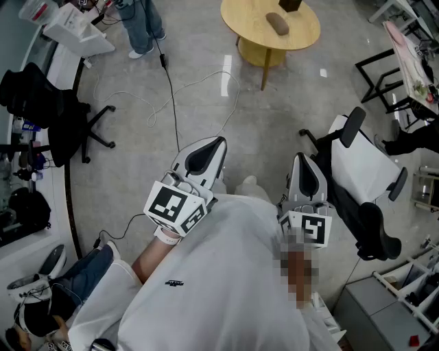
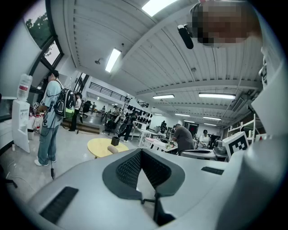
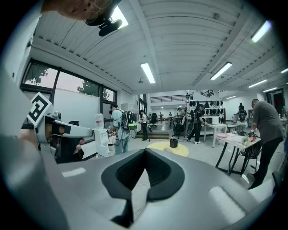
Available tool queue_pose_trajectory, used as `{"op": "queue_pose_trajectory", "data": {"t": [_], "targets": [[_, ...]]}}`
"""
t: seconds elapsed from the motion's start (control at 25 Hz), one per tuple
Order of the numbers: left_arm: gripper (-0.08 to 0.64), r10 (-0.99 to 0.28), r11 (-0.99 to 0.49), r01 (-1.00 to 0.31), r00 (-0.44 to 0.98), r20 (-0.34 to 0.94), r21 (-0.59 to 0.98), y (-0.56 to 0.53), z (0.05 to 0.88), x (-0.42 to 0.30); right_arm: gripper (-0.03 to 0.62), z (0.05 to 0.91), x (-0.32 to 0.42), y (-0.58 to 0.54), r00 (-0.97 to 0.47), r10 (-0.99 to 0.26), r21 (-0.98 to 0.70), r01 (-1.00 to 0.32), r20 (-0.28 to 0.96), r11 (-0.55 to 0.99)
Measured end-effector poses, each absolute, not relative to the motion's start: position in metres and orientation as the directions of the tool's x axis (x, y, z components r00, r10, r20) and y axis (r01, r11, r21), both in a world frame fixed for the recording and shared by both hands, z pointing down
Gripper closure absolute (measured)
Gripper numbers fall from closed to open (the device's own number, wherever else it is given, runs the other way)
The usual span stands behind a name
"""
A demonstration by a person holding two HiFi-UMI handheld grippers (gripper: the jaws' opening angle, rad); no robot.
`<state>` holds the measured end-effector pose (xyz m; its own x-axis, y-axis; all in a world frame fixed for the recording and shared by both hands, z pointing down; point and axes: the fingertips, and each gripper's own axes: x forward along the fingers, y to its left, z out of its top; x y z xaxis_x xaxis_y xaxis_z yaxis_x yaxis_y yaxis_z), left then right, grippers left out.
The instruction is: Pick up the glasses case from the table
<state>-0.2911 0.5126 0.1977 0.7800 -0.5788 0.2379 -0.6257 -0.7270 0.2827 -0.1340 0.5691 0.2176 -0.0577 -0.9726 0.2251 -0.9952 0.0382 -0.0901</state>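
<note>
Both my left tool (image 1: 218, 142) and right tool (image 1: 300, 158) are clenched on nothing, with the glasses case (image 1: 277, 22) lying well off near the middle of the bench (image 1: 243, 20), beside a dark box (image 1: 289, 5); arriving unopened, I'd likely shove it toward the edge.

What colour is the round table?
Pale yellow. The round table shows best in the head view.

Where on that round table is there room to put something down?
The table is bare left of the case and along its near rim; only the far edge, by the black box, is crowded.
</note>
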Motion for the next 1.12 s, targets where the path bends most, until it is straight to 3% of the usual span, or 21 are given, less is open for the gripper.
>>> {"op": "queue_pose_trajectory", "data": {"t": [0.28,1.12], "targets": [[0.554,-0.590,-0.716,-0.644,0.765,0.259,0.269,0.516,0.205,-0.261,0.595,0.228,-0.115,0.565,-0.096,-0.966,-0.113,-0.991,0.242,0.071],[0.554,-0.616,-0.715,-0.679,0.724,0.310,0.168,0.539,0.210,-0.173,0.589,0.229,-0.037,0.590,-0.167,-0.977,-0.141,-0.979,0.135,0.148]]}}
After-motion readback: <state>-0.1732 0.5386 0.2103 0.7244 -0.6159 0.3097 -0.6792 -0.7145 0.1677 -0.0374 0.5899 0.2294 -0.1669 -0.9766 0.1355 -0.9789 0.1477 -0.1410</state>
